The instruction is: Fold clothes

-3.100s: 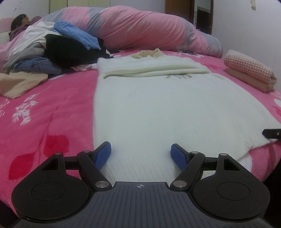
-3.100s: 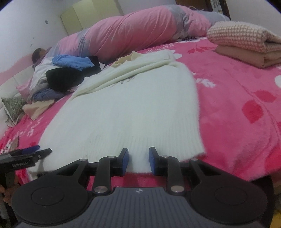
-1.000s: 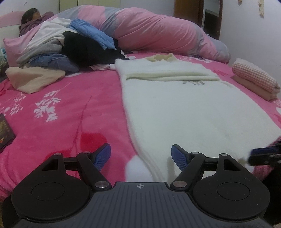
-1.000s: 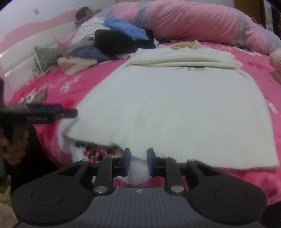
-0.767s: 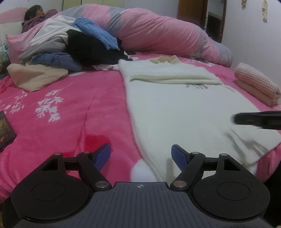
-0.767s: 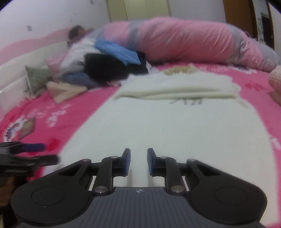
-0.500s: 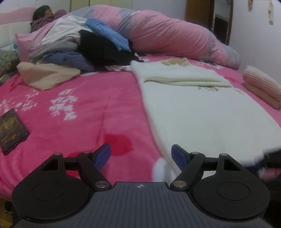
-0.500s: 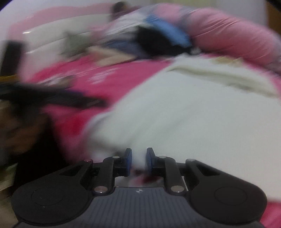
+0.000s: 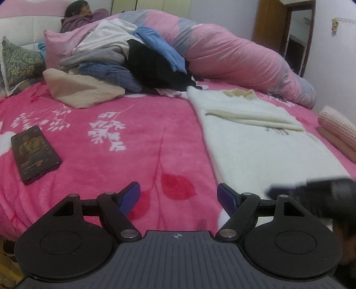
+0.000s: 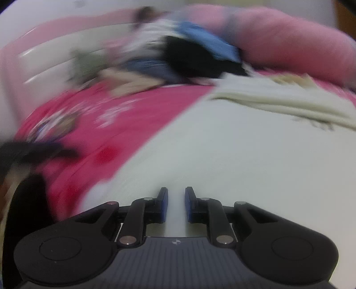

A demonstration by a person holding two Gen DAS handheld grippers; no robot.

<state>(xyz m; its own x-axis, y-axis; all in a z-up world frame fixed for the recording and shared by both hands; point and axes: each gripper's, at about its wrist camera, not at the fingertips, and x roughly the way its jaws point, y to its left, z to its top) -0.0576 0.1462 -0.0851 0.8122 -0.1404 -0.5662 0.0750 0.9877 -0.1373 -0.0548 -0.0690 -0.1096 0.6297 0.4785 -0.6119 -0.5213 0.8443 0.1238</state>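
A cream knitted sweater [image 9: 267, 151] lies flat on the pink floral blanket [image 9: 133, 144], its sleeves folded across the chest at the far end. My left gripper [image 9: 179, 197] is open above bare blanket, just left of the sweater's near left corner, with nothing between its fingers. In the blurred right wrist view the sweater [image 10: 244, 155] fills the frame, and my right gripper [image 10: 175, 200] stands narrowly closed with white knit in the gap at the near hem. The right gripper [image 9: 311, 189] shows as a dark blur over that hem in the left wrist view.
A dark phone [image 9: 33, 153] lies on the blanket at the left. A heap of unfolded clothes [image 9: 133, 66] sits at the back, before a rolled pink duvet [image 9: 233, 60]. Folded garments [image 9: 338, 131] are stacked at the right edge. A person [image 9: 77, 9] lies at the headboard.
Both grippers have slid left along the bed's near edge. The sweater now sits to the right in the left view and the phone has come into sight. The right view is motion-blurred.
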